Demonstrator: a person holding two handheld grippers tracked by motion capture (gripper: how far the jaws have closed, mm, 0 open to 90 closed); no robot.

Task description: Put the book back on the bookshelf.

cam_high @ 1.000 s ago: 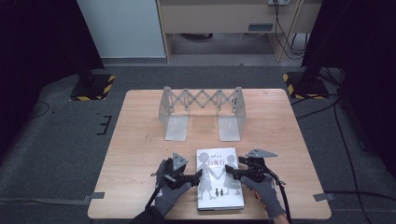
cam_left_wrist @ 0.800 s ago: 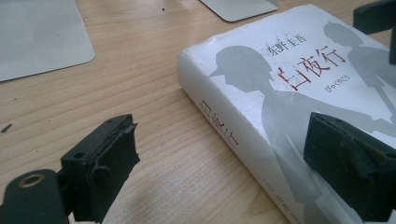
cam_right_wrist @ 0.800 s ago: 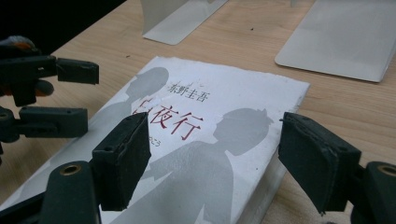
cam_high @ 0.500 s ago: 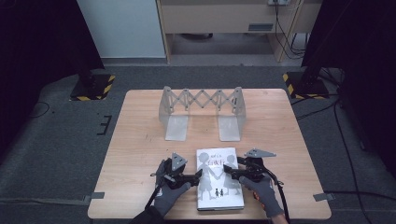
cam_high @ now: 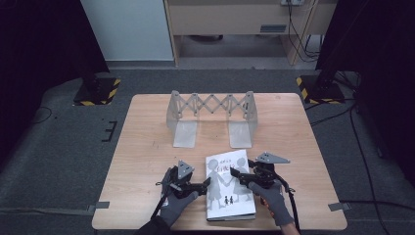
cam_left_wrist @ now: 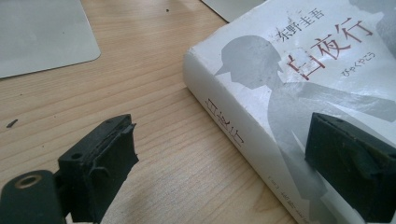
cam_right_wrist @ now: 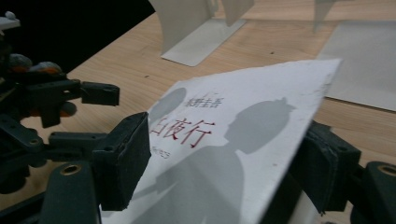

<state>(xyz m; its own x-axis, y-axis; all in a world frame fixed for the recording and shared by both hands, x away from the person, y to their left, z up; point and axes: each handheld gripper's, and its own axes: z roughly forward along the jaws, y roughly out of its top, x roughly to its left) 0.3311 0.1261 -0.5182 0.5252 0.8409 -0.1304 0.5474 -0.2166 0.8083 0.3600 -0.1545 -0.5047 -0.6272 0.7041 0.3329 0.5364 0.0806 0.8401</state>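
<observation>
Closing in from both sides, the two grippers now bracket the white book (cam_high: 229, 185), which lies flat near the front edge of the worktop (cam_high: 147, 147), cover up. Compared with a second ago, the right gripper (cam_high: 243, 172) has crept a little further over the book's far right part; in the right gripper view the cover (cam_right_wrist: 243, 140) sits between its spread fingers (cam_right_wrist: 122, 158), one above the cover and one under its edge, not yet pinched. The left gripper (cam_high: 204, 185) has barely shifted: its fingers (cam_left_wrist: 100, 163) stand released and wide apart, one over bare wood, the other over the cover, straddling the spine (cam_left_wrist: 233, 135) without clamping it. The book itself has not moved. That reads as the last alignment before a two-sided grasp, with the lift yet to come. Farther back, well apart from the book, the expandable metal bookend rack (cam_high: 210, 115) stands empty, the likely place for the book to be stood upright.
</observation>
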